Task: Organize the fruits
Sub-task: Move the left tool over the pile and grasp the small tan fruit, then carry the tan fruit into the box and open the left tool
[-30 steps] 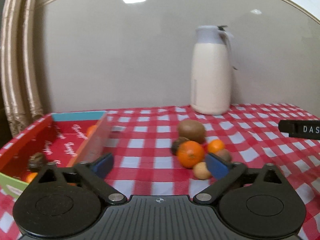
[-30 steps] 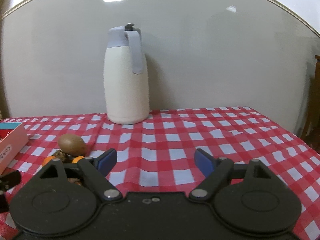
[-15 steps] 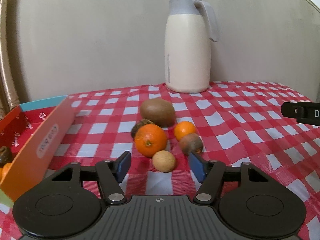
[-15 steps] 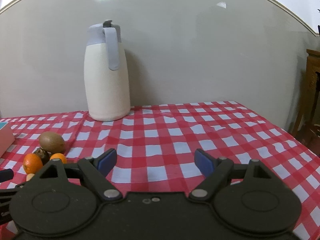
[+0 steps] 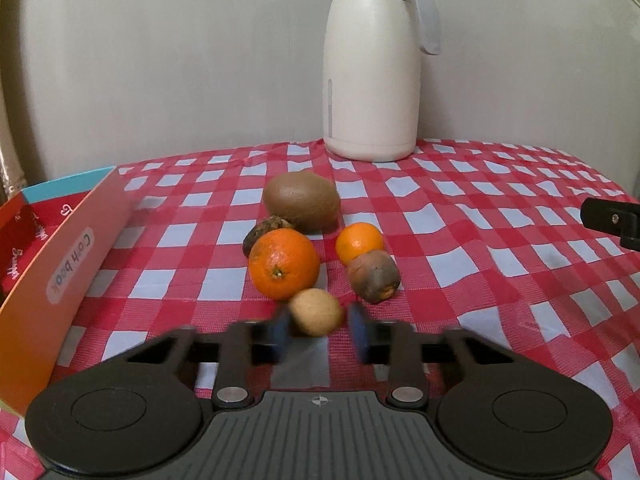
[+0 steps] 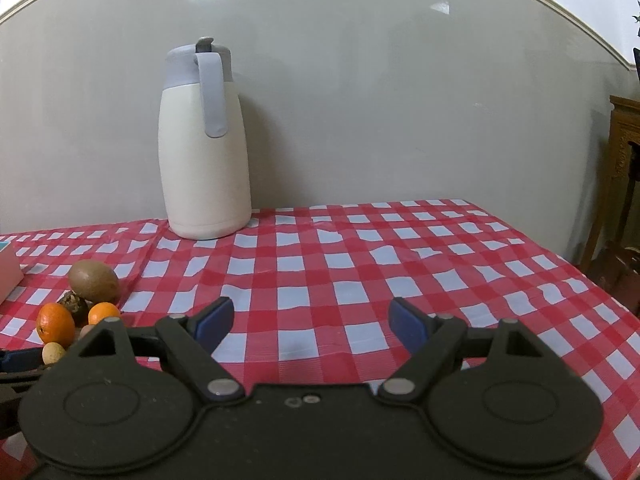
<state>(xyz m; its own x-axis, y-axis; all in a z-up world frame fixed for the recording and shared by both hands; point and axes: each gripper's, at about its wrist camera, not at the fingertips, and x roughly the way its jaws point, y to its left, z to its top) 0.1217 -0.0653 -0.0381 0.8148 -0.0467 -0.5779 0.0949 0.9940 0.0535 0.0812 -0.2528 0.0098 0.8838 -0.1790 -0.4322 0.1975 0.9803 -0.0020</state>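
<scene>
A cluster of fruit lies on the red checked cloth: a kiwi, a large orange, a small orange, a brown rotten-looking fruit, a dark wrinkled fruit and a small tan round fruit. My left gripper has its blue pads on either side of the tan fruit, narrowed and blurred, with small gaps showing. My right gripper is open and empty over bare cloth; the fruit shows at its far left.
An orange box with a red inside stands at the left. A cream thermos jug stands at the back by the wall, also in the right wrist view. The table edge runs along the right, with wooden furniture beyond.
My left gripper swung right from the box to the fruit cluster, moved in on the tan fruit, and its jaws narrowed around it. The right gripper drifted slightly, still open.
</scene>
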